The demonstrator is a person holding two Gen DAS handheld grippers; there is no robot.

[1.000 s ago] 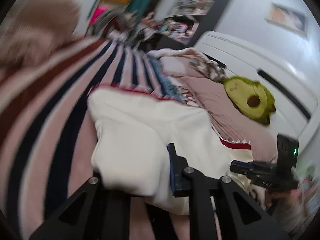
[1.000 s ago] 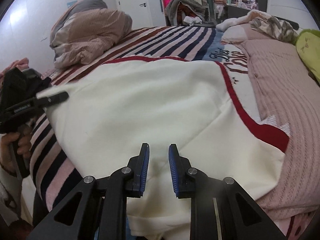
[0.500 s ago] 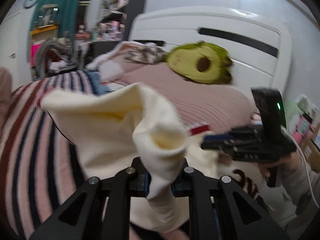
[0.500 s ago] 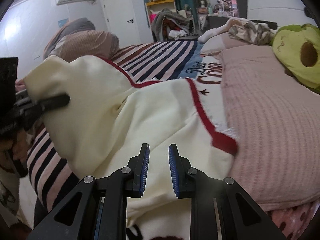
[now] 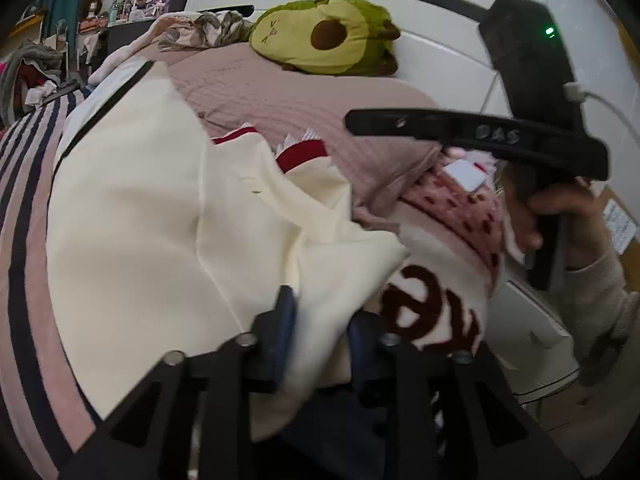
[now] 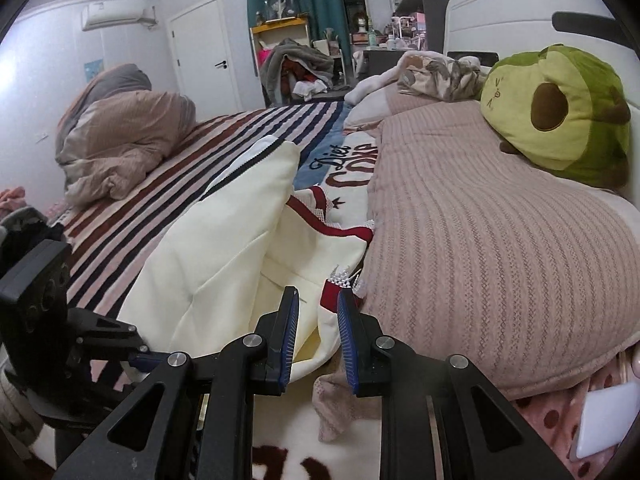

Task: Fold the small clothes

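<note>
A cream garment with red trim lies folded over on the striped bed; it also shows in the right wrist view. My left gripper is shut on a bunched fold of its cream cloth, held at the bed's near edge. My right gripper hovers at the garment's near edge, jaws a small gap apart with a flap of cloth between the blue pads; I cannot tell whether they pinch it. The right gripper shows in the left wrist view, the left gripper's body in the right wrist view.
A pink knit blanket lies right of the garment. A green avocado plush rests by the white headboard. A bundled duvet sits far left on the striped cover. Cluttered shelves stand behind.
My left gripper has carried the garment's side across to the right, so the cream cloth now lies doubled over. My right gripper has shifted toward the pink blanket.
</note>
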